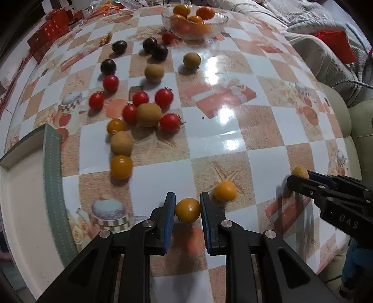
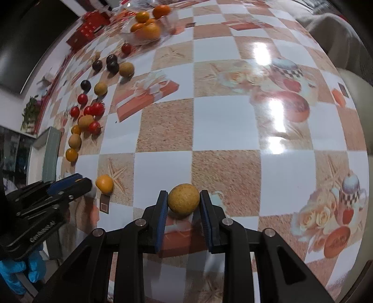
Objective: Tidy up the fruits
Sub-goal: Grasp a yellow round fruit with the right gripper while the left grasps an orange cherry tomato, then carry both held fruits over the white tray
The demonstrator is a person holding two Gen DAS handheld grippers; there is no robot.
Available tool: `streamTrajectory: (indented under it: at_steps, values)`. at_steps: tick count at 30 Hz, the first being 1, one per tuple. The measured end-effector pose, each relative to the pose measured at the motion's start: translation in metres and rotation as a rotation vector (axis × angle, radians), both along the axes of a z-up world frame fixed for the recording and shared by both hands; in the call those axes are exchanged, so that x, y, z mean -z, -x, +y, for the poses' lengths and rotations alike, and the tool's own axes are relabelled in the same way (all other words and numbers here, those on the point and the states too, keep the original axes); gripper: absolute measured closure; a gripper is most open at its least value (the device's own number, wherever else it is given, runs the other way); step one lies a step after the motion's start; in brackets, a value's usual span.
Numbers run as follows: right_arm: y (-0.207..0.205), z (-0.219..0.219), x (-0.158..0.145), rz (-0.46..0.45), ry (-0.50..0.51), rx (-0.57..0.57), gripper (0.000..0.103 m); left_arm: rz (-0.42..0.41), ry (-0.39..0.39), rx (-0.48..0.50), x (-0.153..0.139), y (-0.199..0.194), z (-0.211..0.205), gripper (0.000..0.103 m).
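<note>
My left gripper (image 1: 187, 202) is shut on a yellow cherry tomato (image 1: 187, 209) just above the checkered table. A second yellow tomato (image 1: 225, 190) lies right beside it. My right gripper (image 2: 183, 201) is shut on a tan longan (image 2: 183, 201); it also shows at the right of the left wrist view (image 1: 300, 178), holding the longan (image 1: 300, 171). Red tomatoes (image 1: 164, 98), tan longans (image 1: 148, 114), yellow tomatoes (image 1: 121, 166) and dark grapes (image 1: 159, 52) lie scattered on the table's left half.
A white tray with a green rim (image 1: 52, 167) sits at the near left. A glass bowl (image 1: 216, 22) holding oranges stands at the far edge. Red boxes (image 1: 50, 30) lie at the far left. A sofa (image 1: 326, 60) borders the table's right side.
</note>
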State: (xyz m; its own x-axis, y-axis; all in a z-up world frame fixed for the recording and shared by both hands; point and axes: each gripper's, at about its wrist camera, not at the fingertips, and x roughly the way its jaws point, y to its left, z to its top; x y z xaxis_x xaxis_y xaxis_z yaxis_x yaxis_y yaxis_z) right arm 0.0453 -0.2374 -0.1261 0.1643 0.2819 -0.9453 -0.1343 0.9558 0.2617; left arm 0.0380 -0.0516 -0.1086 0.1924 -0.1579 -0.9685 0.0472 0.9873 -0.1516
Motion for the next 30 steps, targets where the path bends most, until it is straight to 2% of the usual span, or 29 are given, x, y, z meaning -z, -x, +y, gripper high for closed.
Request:
streamTrajectory:
  at_steps: [11, 15, 23, 30]
  values:
    - [0.005, 0.021, -0.021, -0.016, -0.03, -0.024, 0.074, -0.028, -0.001, -0.046, -0.026, 0.018, 0.031, 0.08]
    - [0.002, 0.05, -0.026, -0.029, -0.035, -0.068, 0.074, -0.05, -0.008, -0.074, -0.036, 0.025, 0.05, 0.08]
    - [0.001, 0.115, -0.039, -0.054, -0.056, -0.178, 0.074, -0.072, -0.035, -0.193, -0.05, 0.045, 0.11, 0.08]
    - [0.002, 0.187, -0.045, -0.06, -0.086, -0.295, 0.074, -0.075, -0.091, -0.297, -0.045, 0.061, 0.17, 0.08]
